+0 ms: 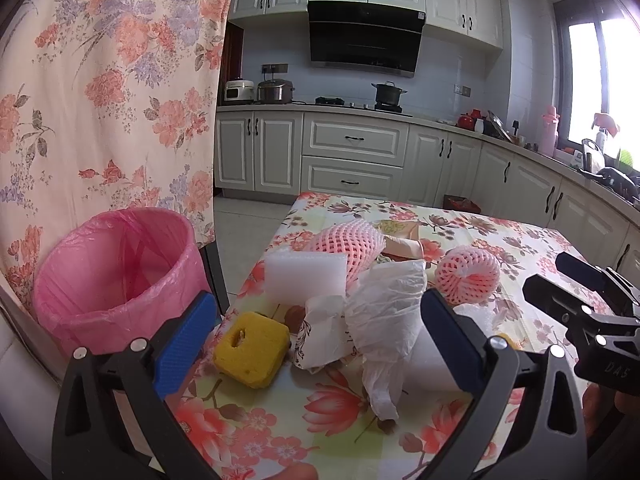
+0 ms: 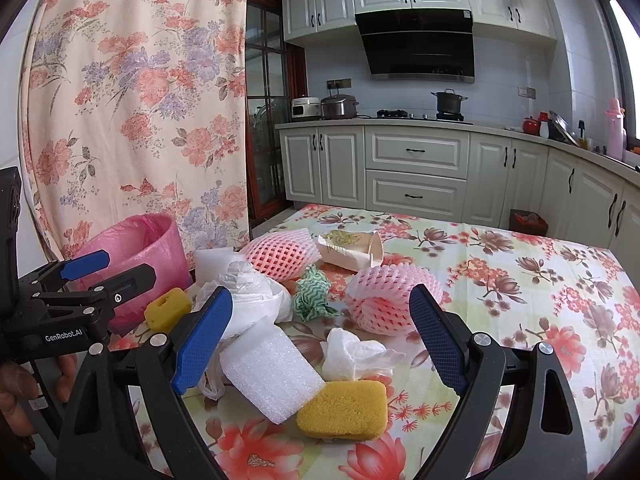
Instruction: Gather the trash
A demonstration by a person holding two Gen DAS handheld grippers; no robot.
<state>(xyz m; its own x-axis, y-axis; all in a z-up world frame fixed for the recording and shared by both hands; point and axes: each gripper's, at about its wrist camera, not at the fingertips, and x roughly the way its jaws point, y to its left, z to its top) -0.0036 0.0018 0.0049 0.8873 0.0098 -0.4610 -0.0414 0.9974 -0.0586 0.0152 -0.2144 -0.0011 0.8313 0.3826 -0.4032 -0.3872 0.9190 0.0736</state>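
1. Left gripper (image 1: 318, 334): blue fingers (image 1: 182, 344) spread wide, holding nothing, hovering over the near edge of the flower-patterned counter (image 1: 520, 240).
2. Right gripper (image 2: 320, 340): fingers (image 2: 204, 336) equally wide apart, empty.
3. Trash heaped mid-counter: crumpled white plastic bag (image 1: 386, 300) straight ahead at 12 o'clock of the left gripper, yellow sponge (image 1: 251, 349) at 10 o'clock, white foam block (image 1: 306, 276) beyond it.
4. Pink-lined bin (image 1: 116, 272) off the counter edge at 9 o'clock, looking empty.
5. Pink foam fruit nets (image 2: 390, 302), a tissue (image 2: 356, 354) and a second yellow sponge (image 2: 344, 410) before the right gripper.
6. Likely all light, soft, squashy; bag slippery, best pinched at a bunched fold; sponges across their short sides.
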